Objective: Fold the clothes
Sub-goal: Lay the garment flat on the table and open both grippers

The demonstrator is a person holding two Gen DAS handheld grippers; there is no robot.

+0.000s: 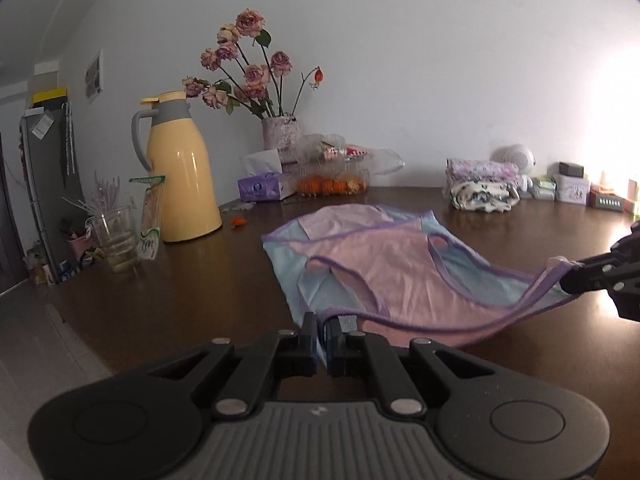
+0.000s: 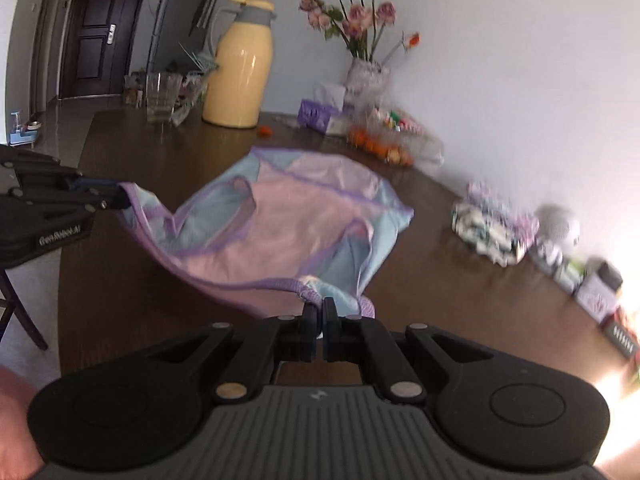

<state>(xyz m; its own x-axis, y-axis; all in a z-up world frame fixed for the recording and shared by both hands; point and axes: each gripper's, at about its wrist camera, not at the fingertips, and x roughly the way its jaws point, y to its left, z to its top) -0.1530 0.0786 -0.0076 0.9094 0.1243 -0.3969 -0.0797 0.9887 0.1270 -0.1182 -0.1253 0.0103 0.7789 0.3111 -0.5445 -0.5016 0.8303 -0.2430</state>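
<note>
Laying out: both claws, left claw (image 1: 322,326) and right claw (image 2: 322,312), pinching garment (image 1: 372,264) hem; next, lowering flat onto worktop (image 1: 160,280).

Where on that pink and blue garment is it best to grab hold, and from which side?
By the purple-trimmed near edge of the garment, one corner each, coming in from the table's near side. Both the left gripper and right gripper already pinch it there.

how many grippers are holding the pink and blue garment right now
2. The left gripper pinches the near purple hem; the right gripper pinches the opposite end of the pink and blue garment.
</note>
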